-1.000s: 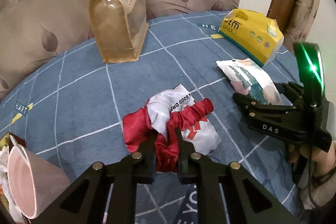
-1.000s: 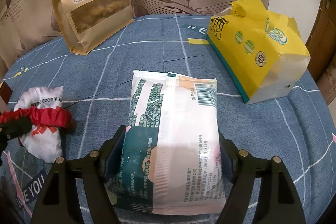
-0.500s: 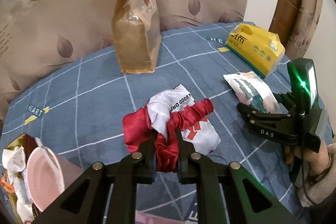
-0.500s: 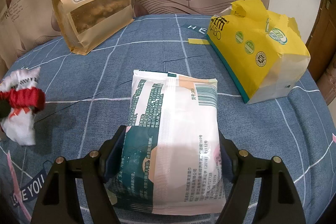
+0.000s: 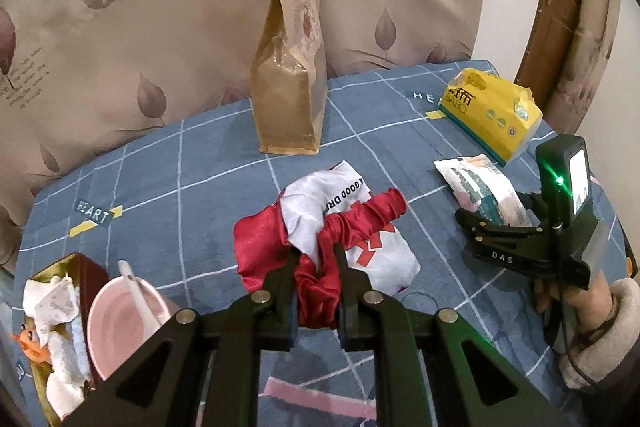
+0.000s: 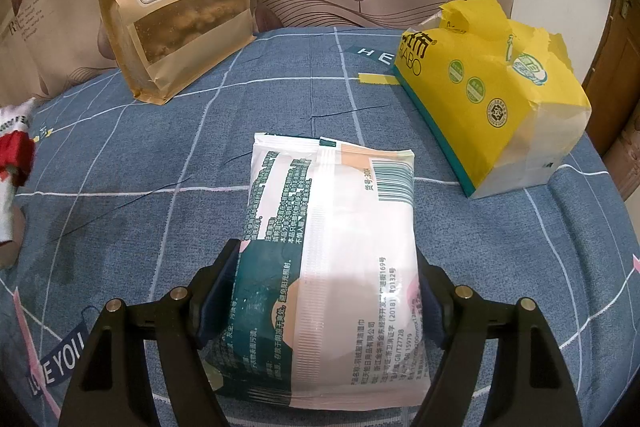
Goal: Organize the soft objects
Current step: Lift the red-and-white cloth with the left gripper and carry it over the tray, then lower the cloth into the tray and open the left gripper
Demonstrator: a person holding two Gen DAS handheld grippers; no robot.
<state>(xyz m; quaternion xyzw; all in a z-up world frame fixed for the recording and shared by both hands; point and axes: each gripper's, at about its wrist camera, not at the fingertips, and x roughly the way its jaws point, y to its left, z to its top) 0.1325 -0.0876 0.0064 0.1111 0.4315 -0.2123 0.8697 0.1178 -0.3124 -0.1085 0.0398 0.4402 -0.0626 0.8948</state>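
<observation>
My left gripper (image 5: 316,259) is shut on a crumpled red and white cloth (image 5: 332,227) and holds it lifted above the blue checked bedspread (image 5: 180,187). The cloth also shows at the left edge of the right wrist view (image 6: 14,155). My right gripper (image 6: 328,267) is closed around a white and green wet-wipe pack (image 6: 332,239) that lies flat on the bedspread; the pack shows in the left wrist view (image 5: 480,187) too, with the right gripper (image 5: 468,223) on it.
A tall brown snack bag (image 5: 292,75) stands at the back against the curtain. A yellow tissue pack (image 6: 488,87) lies at the right. A pink bowl with a spoon (image 5: 124,323) and a box of crumpled paper (image 5: 52,327) sit at the left.
My left gripper has risen and drawn back leftward with the cloth, which slides to the left edge of the right wrist view. The right gripper and pack have not moved.
</observation>
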